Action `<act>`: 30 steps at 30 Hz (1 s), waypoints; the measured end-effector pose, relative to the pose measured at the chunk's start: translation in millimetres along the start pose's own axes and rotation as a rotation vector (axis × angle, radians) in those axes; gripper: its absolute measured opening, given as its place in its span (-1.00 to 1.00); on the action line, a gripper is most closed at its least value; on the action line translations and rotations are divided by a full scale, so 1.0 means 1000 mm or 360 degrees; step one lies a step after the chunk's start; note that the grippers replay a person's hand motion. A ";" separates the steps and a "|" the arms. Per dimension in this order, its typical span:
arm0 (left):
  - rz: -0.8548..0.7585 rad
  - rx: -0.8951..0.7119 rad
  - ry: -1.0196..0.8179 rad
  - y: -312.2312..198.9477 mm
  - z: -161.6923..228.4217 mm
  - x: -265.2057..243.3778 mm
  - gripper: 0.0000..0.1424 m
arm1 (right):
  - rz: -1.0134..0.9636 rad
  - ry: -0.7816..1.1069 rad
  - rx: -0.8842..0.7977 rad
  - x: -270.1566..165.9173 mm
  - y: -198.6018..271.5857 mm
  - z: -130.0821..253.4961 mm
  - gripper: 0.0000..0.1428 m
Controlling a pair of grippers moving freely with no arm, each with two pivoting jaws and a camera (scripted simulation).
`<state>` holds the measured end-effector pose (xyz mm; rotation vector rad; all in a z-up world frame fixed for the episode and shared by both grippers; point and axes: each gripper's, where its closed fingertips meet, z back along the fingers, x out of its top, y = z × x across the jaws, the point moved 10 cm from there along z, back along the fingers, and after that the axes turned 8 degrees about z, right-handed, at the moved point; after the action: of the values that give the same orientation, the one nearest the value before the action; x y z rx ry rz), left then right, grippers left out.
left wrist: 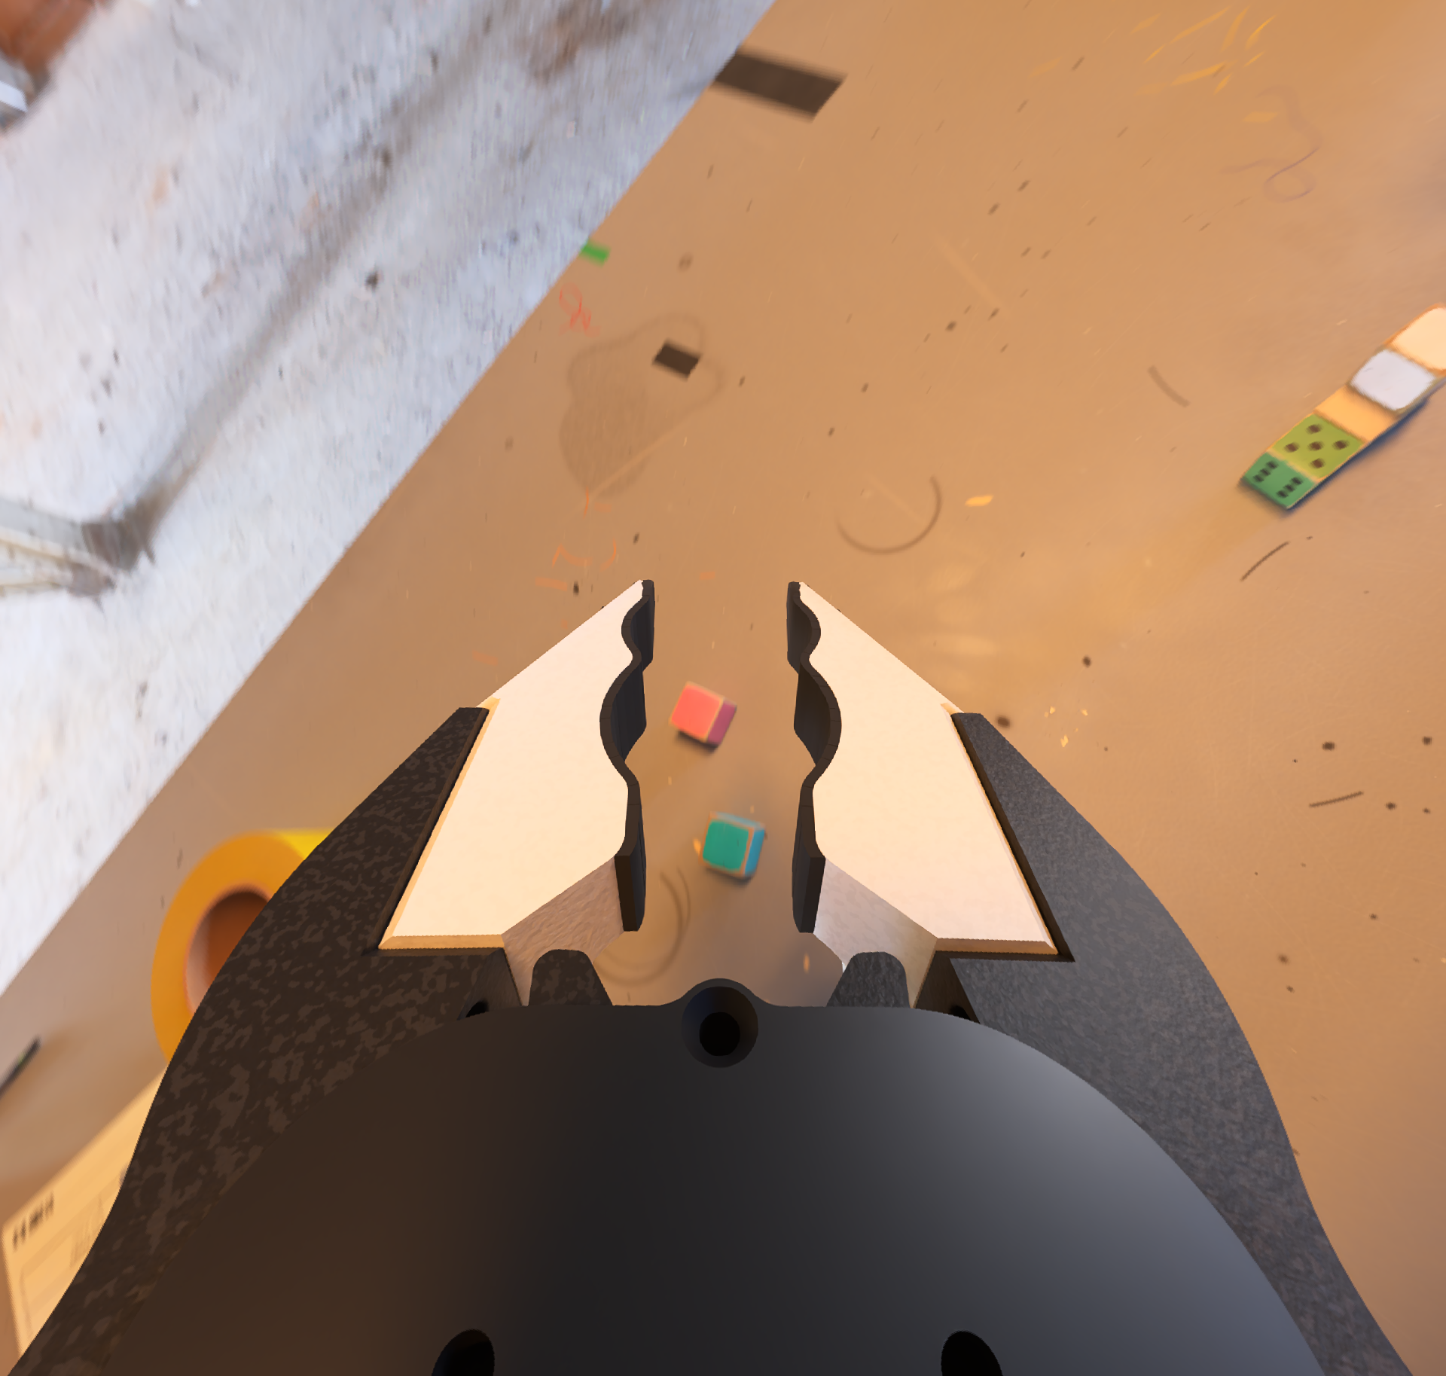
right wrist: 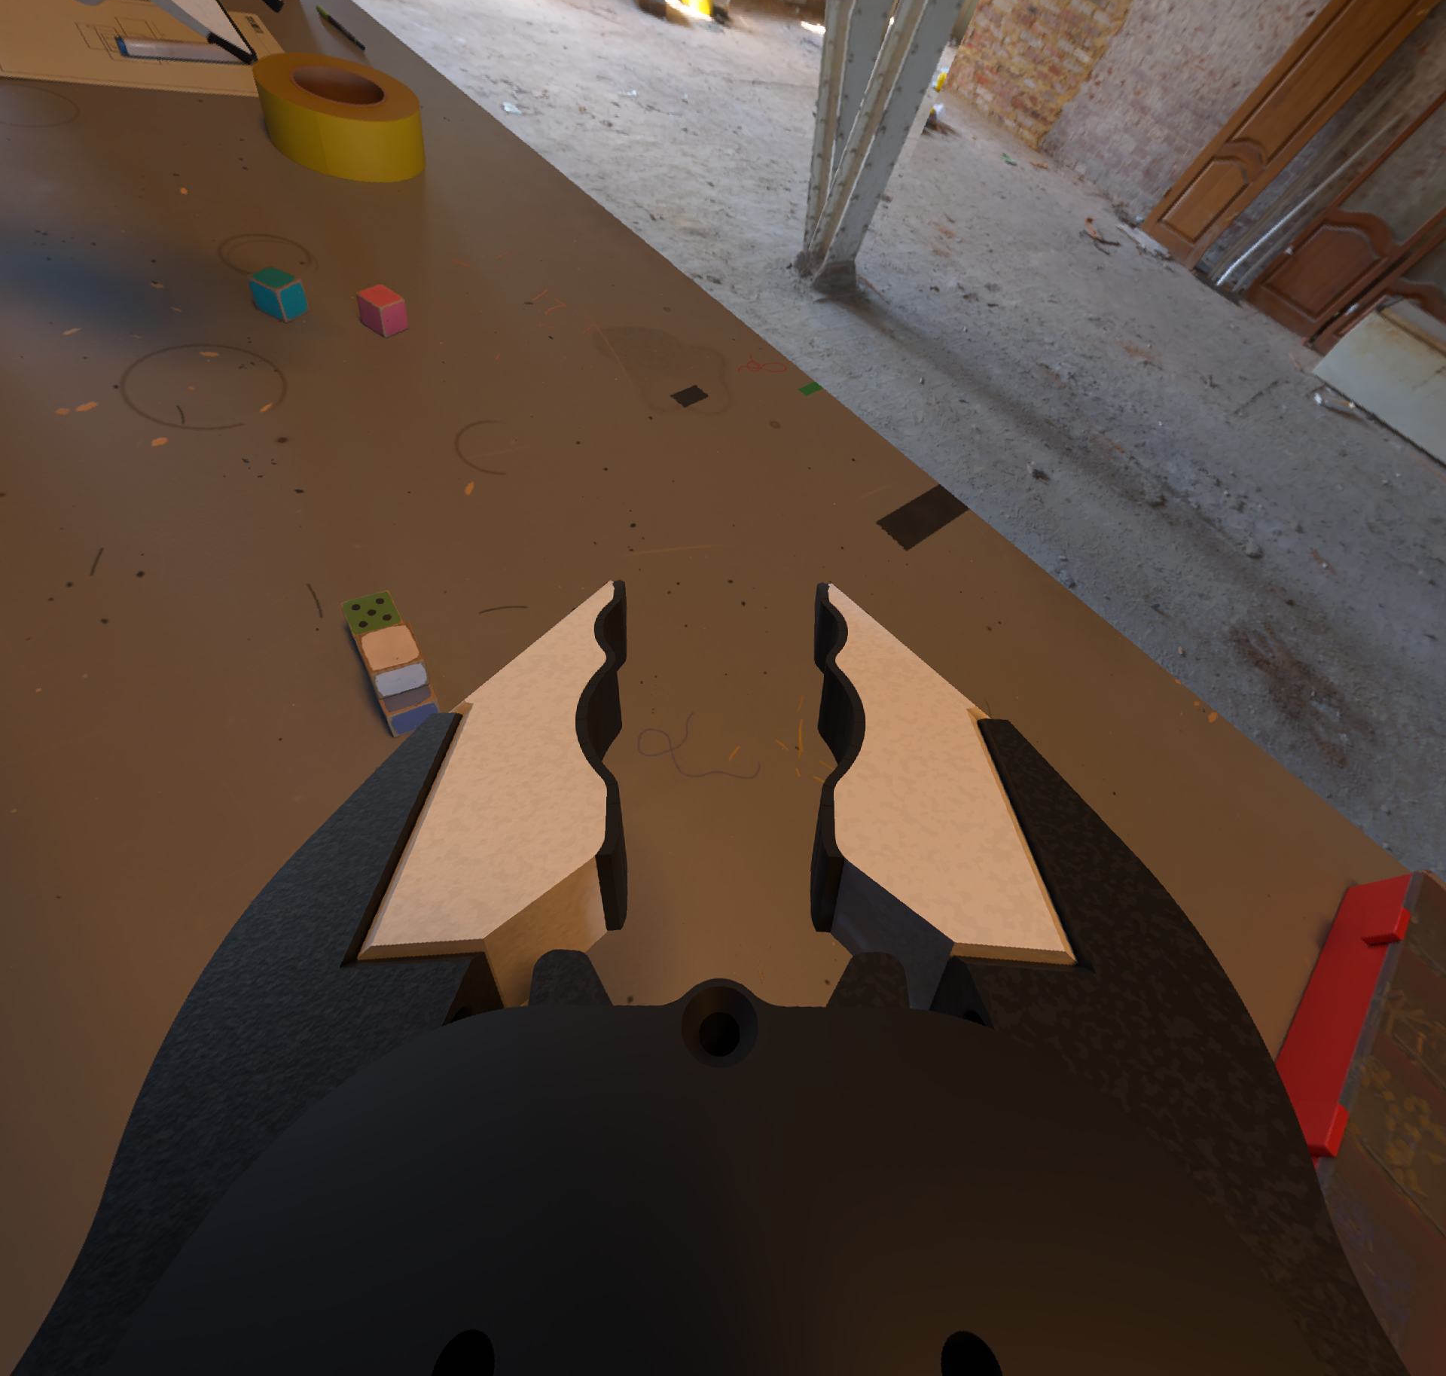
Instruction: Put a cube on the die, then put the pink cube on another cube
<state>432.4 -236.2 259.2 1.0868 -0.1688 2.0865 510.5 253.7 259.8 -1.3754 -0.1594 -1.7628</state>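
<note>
Left tongs (left wrist: pixel 720 751) spread and empty above the tabletop (left wrist: pixel 1017 243), framing the pink cube (left wrist: pixel 702 712) with the teal cube (left wrist: pixel 733 844) just nearer. Right tongs (right wrist: pixel 720 751) spread, idle beside the die (right wrist: pixel 373 612) with its row of pale cubes. Best to descend straight, square to the pink faces, pinch centrally, lift clear before crossing to teal.

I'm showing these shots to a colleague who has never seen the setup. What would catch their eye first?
Probably the two bright small cubes on the brown table: the pink cube and the teal cube, framed between the open left gripper fingers. Next, the yellow tape roll near the table's edge, and the green die lying in a row with pale blocks left of the open right gripper.
</note>
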 end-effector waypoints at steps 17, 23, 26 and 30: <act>-0.0186 -0.0308 0.0733 0.042 -0.054 -0.125 -0.28 | 0.0014 0.0173 0.0098 -0.007 0.007 -0.029 -0.32; -0.0168 -0.0366 0.0834 0.043 -0.072 -0.132 -0.37 | 0.0006 0.0207 0.0136 -0.010 0.009 -0.037 -0.32; -0.0178 -0.0353 0.0877 0.041 -0.079 -0.136 -0.55 | 0.0016 0.0252 0.0142 -0.011 0.010 -0.040 -0.32; -0.0174 -0.0314 0.0877 0.045 -0.071 -0.129 -0.63 | 0.0010 0.0231 0.0137 -0.011 0.009 -0.037 -0.32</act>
<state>400.3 -310.4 128.3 0.3722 -0.0394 2.1345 489.6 233.1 232.9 -1.1812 -0.1497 -1.8216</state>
